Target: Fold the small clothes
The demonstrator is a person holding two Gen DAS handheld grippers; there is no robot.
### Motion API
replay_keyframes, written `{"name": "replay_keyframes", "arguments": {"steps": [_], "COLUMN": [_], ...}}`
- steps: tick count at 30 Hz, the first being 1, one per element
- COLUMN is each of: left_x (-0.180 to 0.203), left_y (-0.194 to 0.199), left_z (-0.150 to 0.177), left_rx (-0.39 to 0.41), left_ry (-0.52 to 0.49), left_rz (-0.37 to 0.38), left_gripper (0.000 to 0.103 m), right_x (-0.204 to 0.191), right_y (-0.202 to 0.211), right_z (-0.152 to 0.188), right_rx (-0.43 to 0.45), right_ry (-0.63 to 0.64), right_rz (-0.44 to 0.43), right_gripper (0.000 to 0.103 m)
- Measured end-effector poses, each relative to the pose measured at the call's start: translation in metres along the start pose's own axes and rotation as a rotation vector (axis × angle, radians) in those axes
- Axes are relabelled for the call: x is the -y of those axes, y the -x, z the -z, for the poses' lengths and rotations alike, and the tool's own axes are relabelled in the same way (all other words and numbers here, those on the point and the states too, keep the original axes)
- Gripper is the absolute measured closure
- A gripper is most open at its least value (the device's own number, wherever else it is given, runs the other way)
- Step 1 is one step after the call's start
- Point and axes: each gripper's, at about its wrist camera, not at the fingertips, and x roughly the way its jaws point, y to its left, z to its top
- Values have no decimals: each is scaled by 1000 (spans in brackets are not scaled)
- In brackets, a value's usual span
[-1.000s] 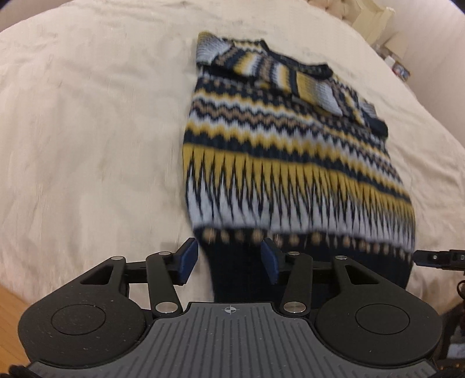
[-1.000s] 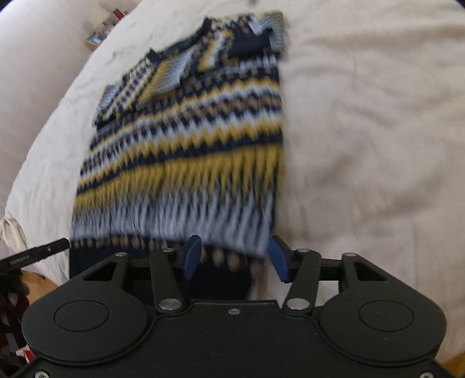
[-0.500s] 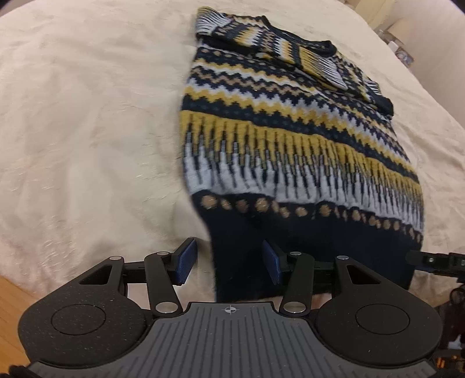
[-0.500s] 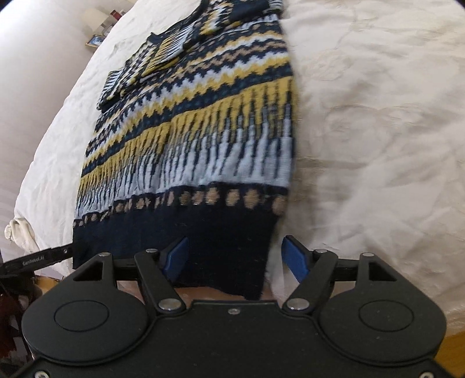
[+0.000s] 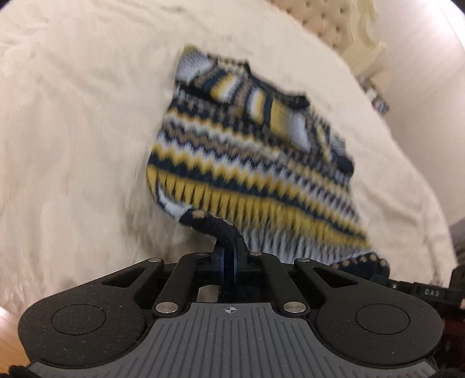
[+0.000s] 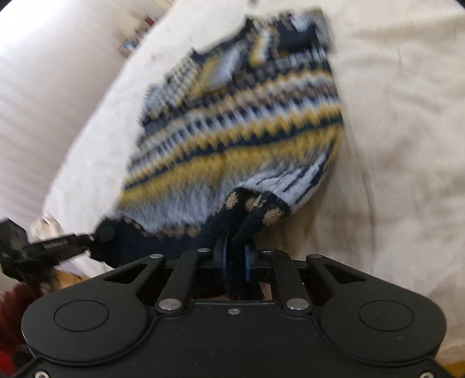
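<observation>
A small knit sweater (image 5: pixel 261 162) with navy, yellow, pale blue and tan zigzag bands lies on a cream bed cover (image 5: pixel 72 130); it also shows in the right wrist view (image 6: pixel 241 125). Its sleeves are folded across the chest at the far end. My left gripper (image 5: pixel 229 256) is shut on the navy hem at the sweater's left bottom corner. My right gripper (image 6: pixel 234 256) is shut on the navy hem at the right bottom corner. Both corners are lifted off the bed and the lower part bulges up. The view is blurred by motion.
The cream bed cover (image 6: pixel 392 145) spreads wide on both sides of the sweater. A tufted headboard (image 5: pixel 334 26) stands at the far end. The other gripper's tip (image 6: pixel 58 244) shows at the left of the right wrist view. Small items (image 5: pixel 379 103) sit beside the bed.
Both grippers were open around the navy hem; they have closed on it and lifted the bottom corners up and forward, so the lower sweater now bunches off the bed.
</observation>
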Motion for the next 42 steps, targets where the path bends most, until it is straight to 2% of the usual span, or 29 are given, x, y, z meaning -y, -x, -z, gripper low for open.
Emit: {"name": "replay_keyframes", "arguments": {"steps": [5, 9, 16, 18, 25, 32, 42], "left_x": [13, 23, 39, 42, 43, 38, 22], "left_y": [9, 1, -18, -26, -61, -103, -147], "left_z": [-44, -83, -145, -159, -202, -235, -261], "left_rx": [99, 160, 241, 251, 232, 159, 90], "left_ry": [27, 31, 29, 15, 1, -13, 2], "left_rz": [30, 42, 46, 41, 46, 67, 11], "left_gripper": [98, 98, 98, 98, 98, 98, 95], "right_x": [-9, -12, -11, -9, 7, 16, 24], "right_y": [10, 5, -15, -21, -49, -73, -105], "right_z": [-48, -88, -158, -174, -213, -238, -264], "right_rx": [132, 215, 288, 306, 335, 343, 297], "right_ry": [-34, -55, -43, -52, -120, -168, -202], "right_rz": [-64, -97, -131, -130, -81, 11, 83], "right_gripper": [84, 84, 84, 88, 88, 88, 86]}}
